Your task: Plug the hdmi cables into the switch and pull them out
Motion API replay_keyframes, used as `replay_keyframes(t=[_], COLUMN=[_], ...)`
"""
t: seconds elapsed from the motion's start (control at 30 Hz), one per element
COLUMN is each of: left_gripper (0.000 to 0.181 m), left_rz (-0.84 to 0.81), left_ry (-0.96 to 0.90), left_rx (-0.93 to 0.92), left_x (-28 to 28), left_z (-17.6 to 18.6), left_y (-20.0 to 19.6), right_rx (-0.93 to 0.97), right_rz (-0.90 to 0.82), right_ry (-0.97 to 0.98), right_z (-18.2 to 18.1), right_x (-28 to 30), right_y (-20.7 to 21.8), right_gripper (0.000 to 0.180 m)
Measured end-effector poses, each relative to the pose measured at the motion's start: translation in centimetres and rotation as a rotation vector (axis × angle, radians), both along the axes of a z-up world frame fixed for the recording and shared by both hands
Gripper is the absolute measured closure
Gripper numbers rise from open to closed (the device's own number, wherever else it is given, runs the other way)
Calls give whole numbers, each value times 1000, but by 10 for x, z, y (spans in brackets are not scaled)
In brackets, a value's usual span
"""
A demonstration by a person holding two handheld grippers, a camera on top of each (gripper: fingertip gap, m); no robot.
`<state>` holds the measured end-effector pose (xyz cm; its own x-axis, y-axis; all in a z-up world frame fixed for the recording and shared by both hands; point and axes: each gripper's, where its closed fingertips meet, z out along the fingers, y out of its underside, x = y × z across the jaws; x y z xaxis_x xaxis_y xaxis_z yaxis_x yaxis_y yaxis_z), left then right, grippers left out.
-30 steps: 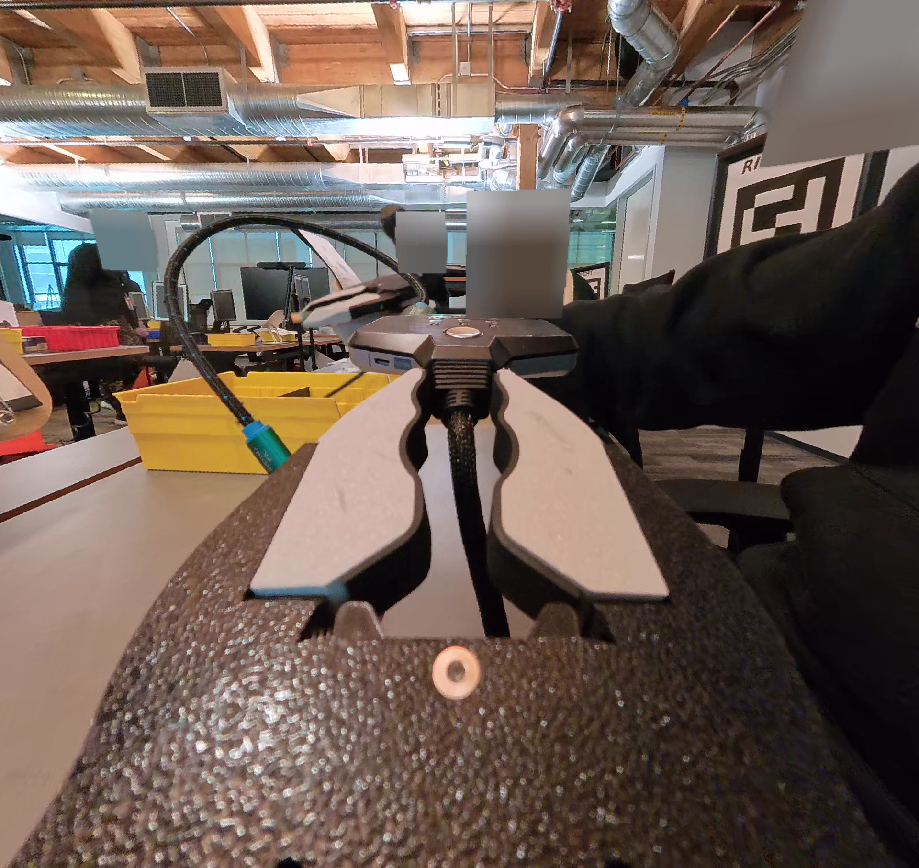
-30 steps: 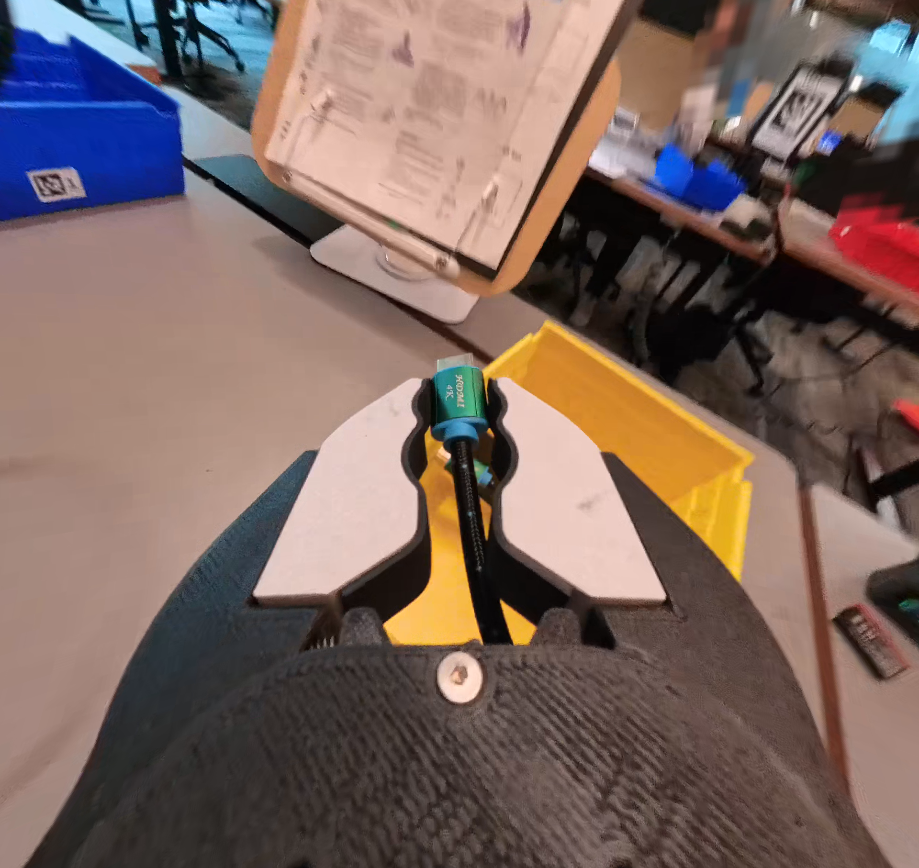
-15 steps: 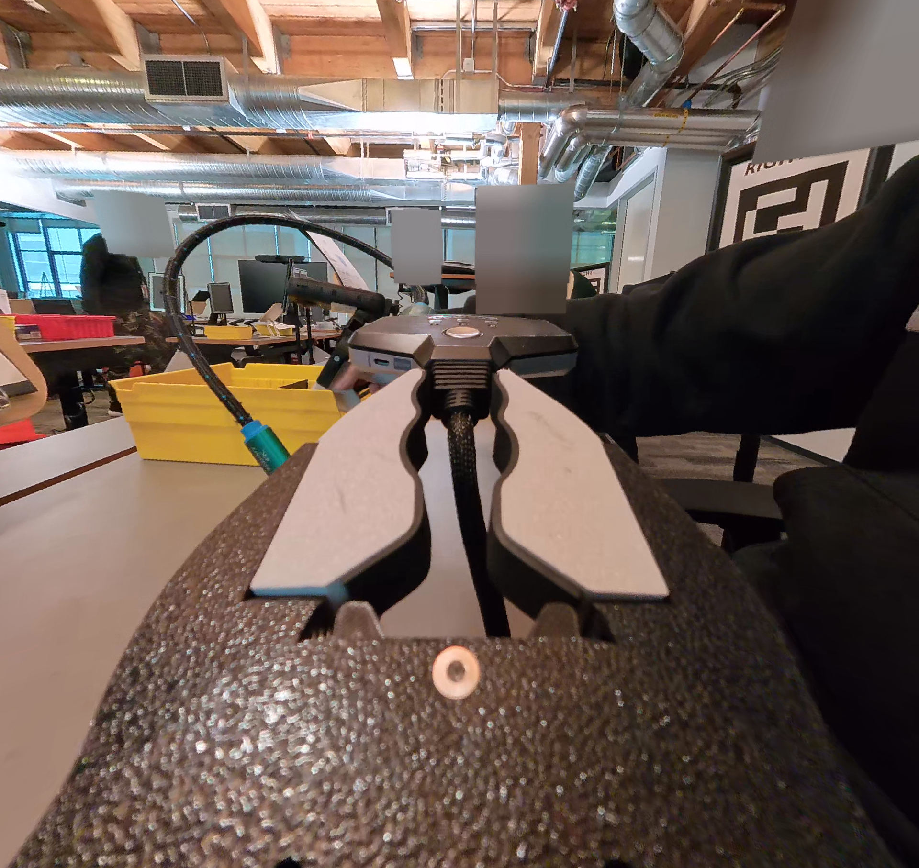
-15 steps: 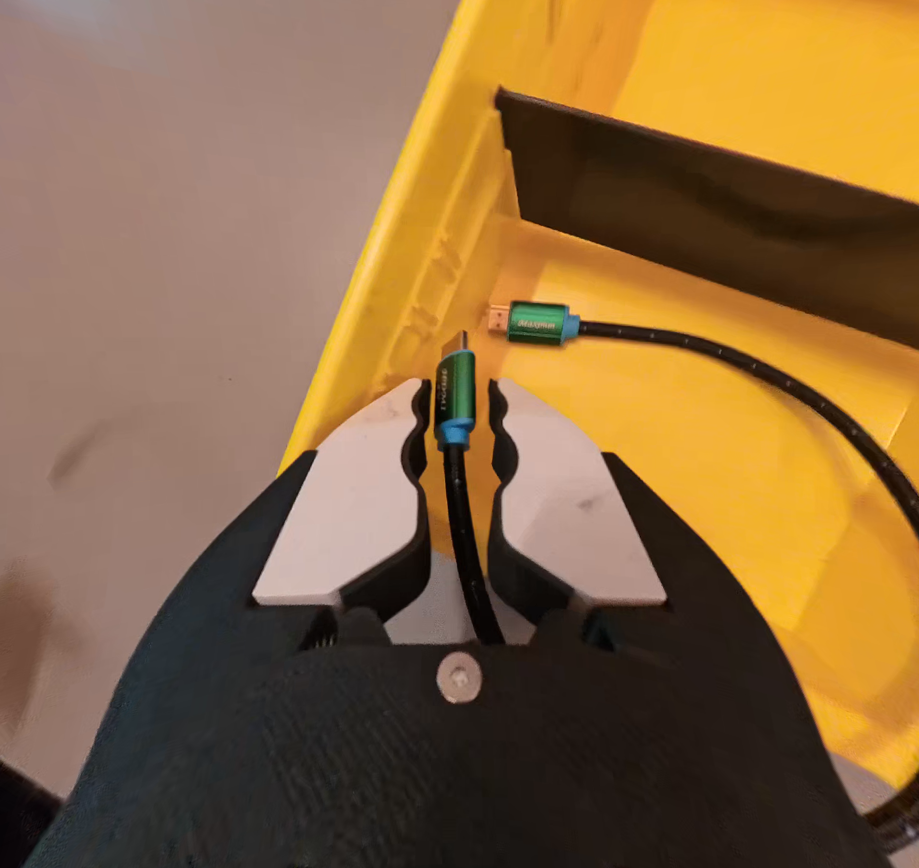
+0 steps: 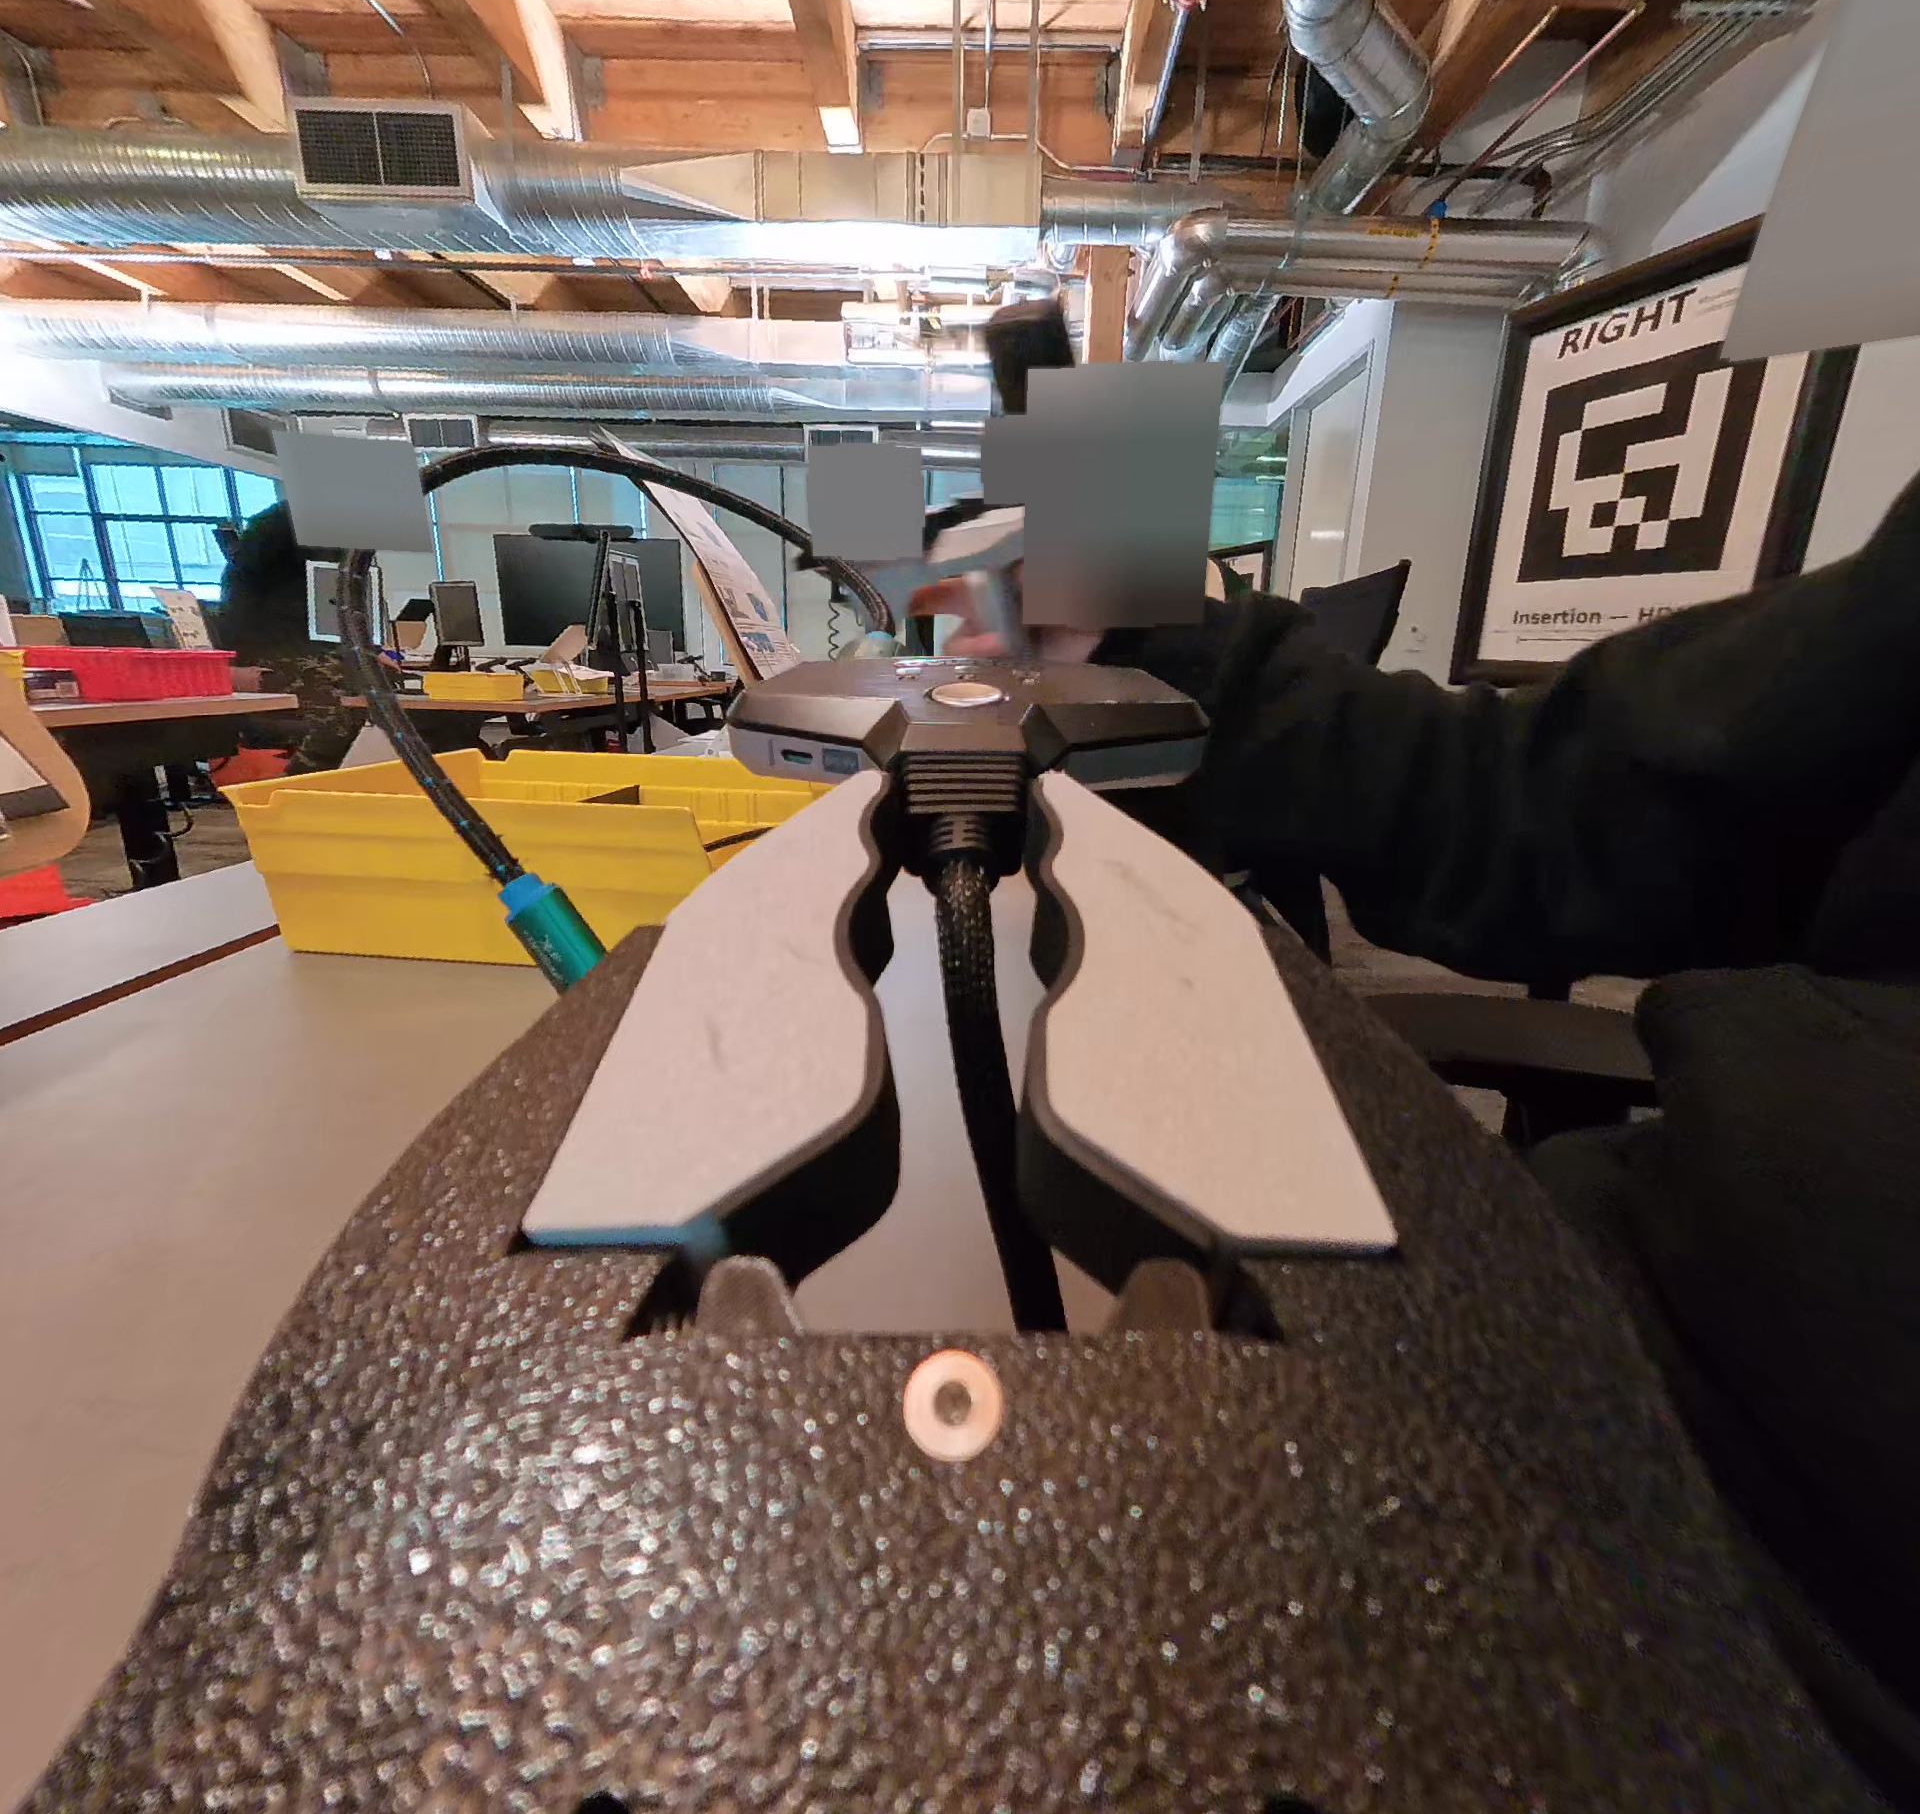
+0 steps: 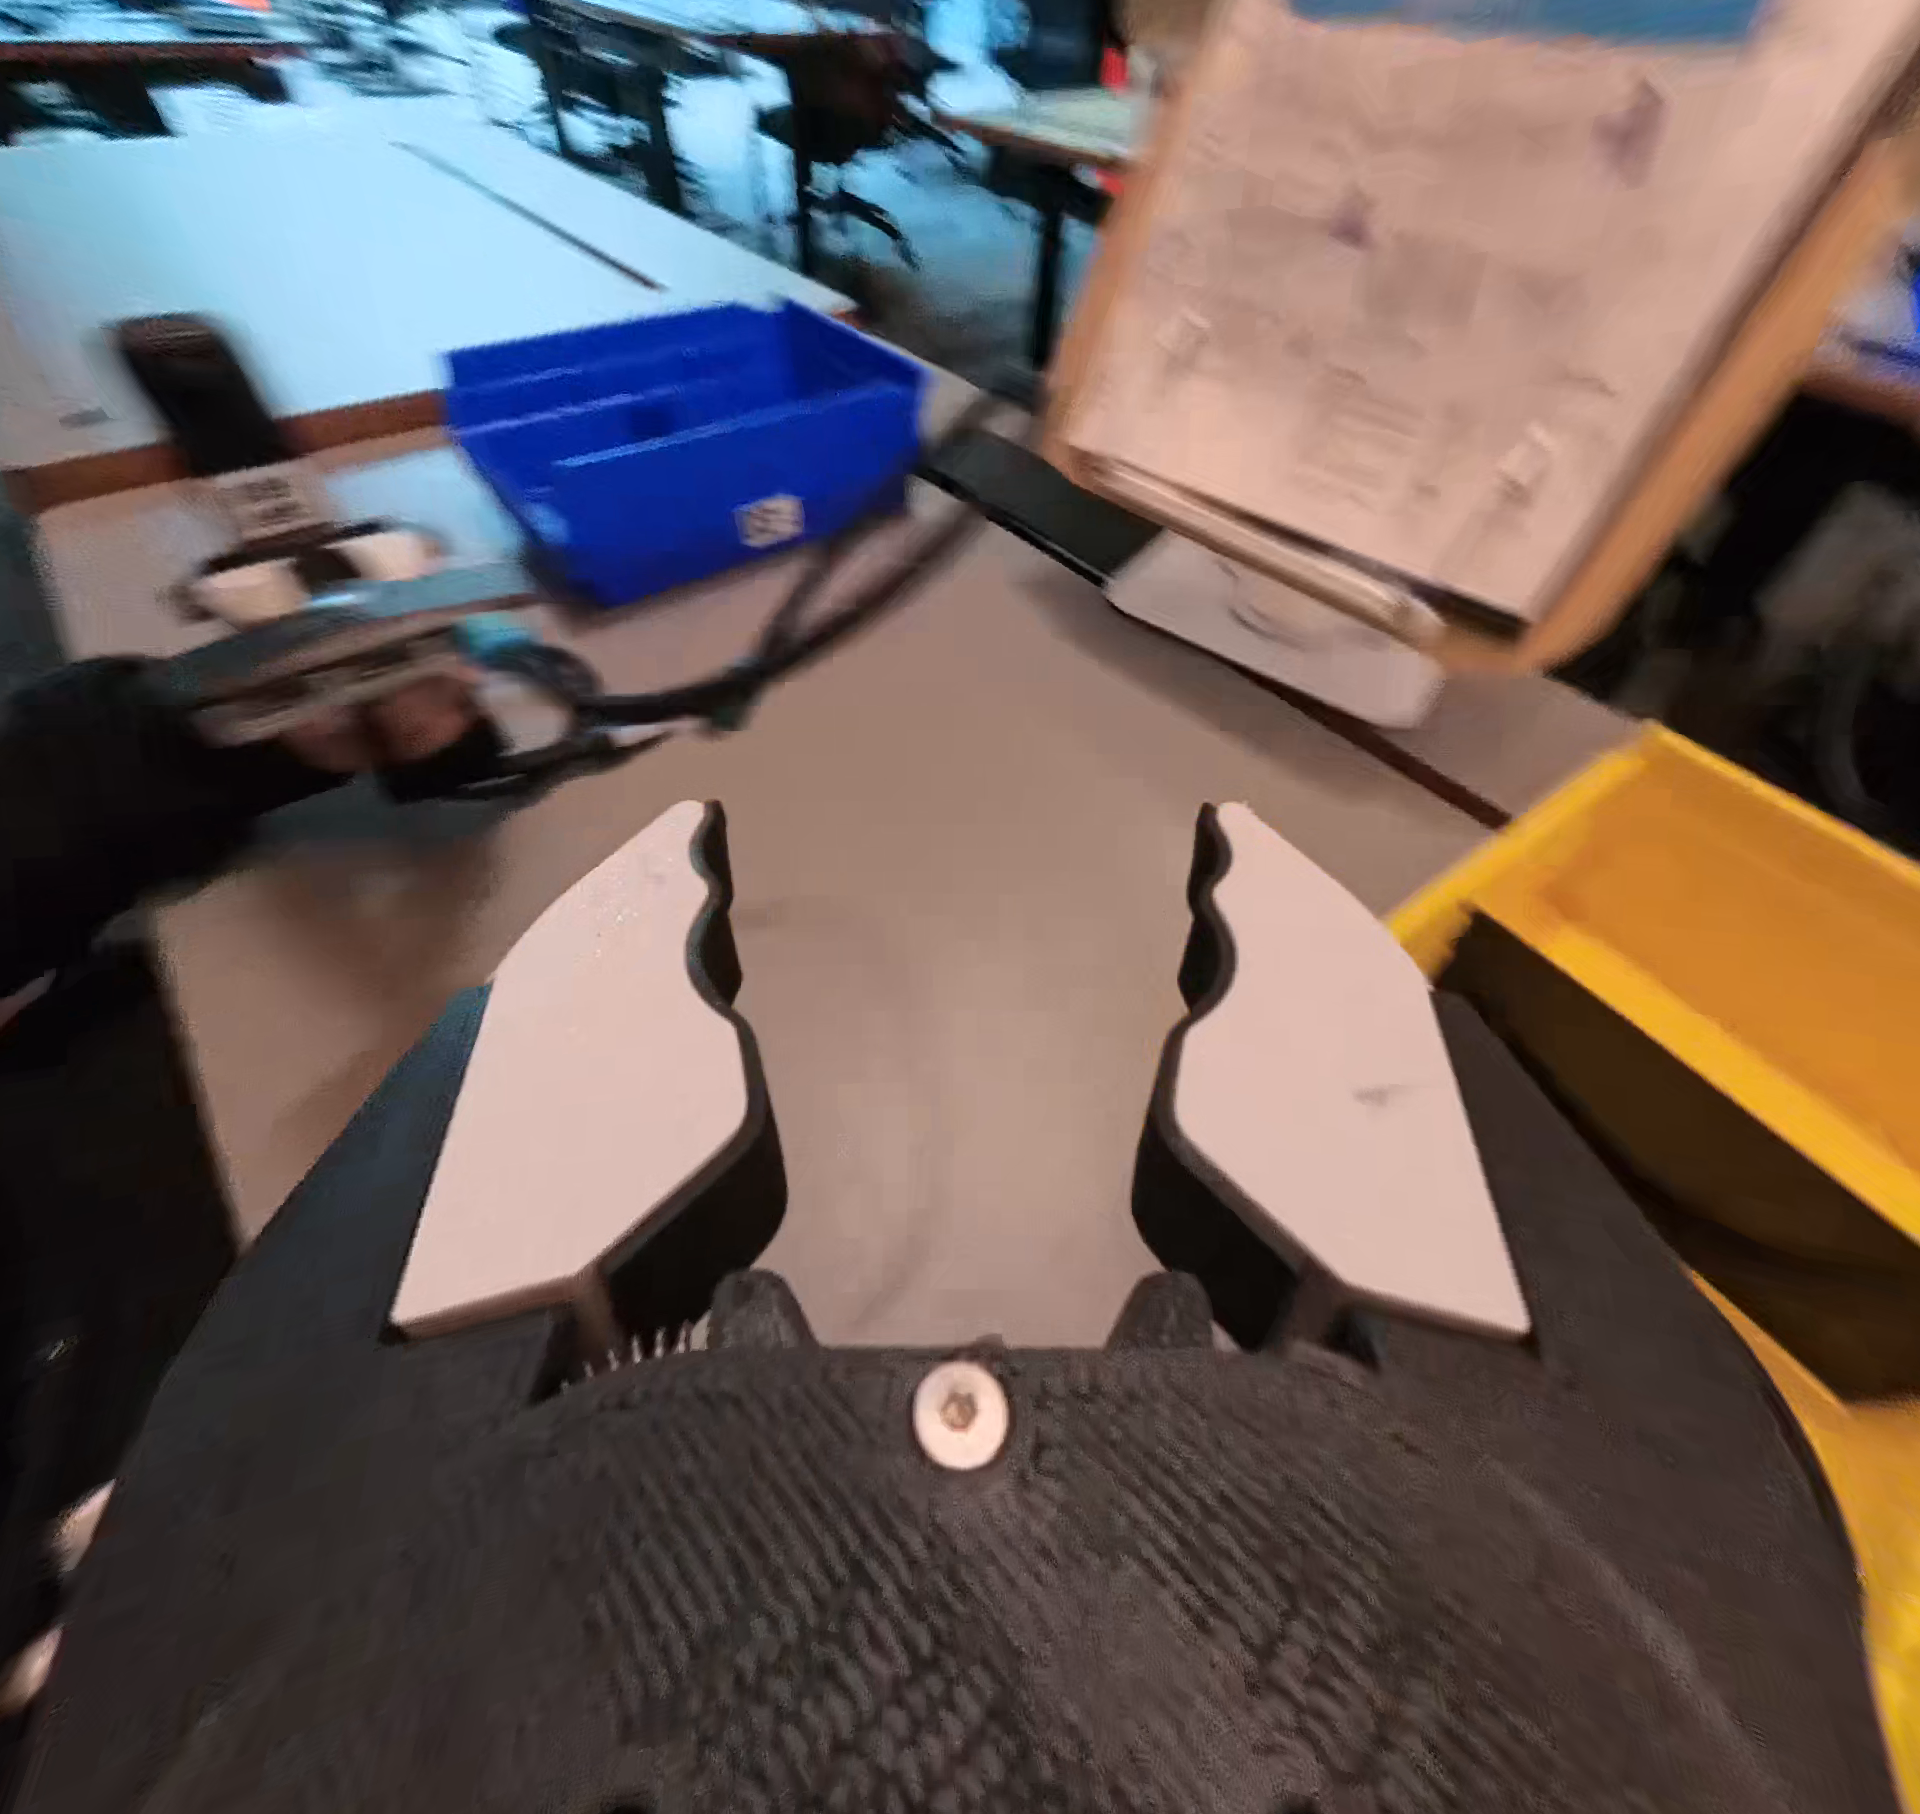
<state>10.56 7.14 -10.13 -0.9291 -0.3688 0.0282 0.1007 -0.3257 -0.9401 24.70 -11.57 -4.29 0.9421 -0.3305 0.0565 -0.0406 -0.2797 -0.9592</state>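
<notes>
My left gripper (image 5: 961, 808) is shut on the ribbed cable collar of the black HDMI switch (image 5: 966, 715) and holds it level above the table. A green HDMI plug (image 5: 551, 933) hangs beside my left finger. Its braided cable (image 5: 364, 642) arcs up and over toward the switch's far side. My right gripper (image 6: 961, 829) is open and empty above the table, with the yellow bin (image 6: 1662, 933) to its right. In the left wrist view the right gripper (image 5: 971, 549) shows blurred behind the switch. In the right wrist view the left gripper (image 6: 343, 663) shows blurred at the left.
The yellow bin (image 5: 468, 850) stands on the grey table (image 5: 208, 1141) left of the switch. A blue bin (image 6: 686, 445) and a clipboard stand (image 6: 1455, 258) stand at the table's far side. Black cables (image 6: 790, 642) trail across it. A dark sleeve (image 5: 1558, 777) fills the right.
My right gripper let go of the green plug over the yellow bin, opened wide and swung away from the bin toward the left gripper. The left gripper has kept its hold.
</notes>
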Motion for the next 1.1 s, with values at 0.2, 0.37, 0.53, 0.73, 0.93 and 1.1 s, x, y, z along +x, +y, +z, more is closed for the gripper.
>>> replay_keyframes(t=[0.2, 0.37, 0.53, 0.73, 0.93, 1.1], left_gripper=[158, 159, 158, 158, 158, 158], left_rz=[-1, -61, -125, -166, -177, -187], left_ry=[-3, -49, -102, -110, -117, -124], left_rx=[80, 241, 282, 266, 251, 257], left_x=[0, -12, -25, -30, -32, -34], left_z=[-10, -25, -31, -30, -29, -30], left_y=[-9, -28, -35, -32, -30, -34], right_rx=[0, -140, -113, -99, -130, -131], right_rz=[278, 345, 347, 330, 377, 378], right_ry=[-142, -155, -74, -66, -56, -49], right_z=[-7, -45, -60, -77, -86, -87], right_x=[-143, -158, -139, -131, -137, -139], right_y=[43, 80, 90, 97, 99, 96], right_gripper=[102, 105, 121, 137, 155, 158])
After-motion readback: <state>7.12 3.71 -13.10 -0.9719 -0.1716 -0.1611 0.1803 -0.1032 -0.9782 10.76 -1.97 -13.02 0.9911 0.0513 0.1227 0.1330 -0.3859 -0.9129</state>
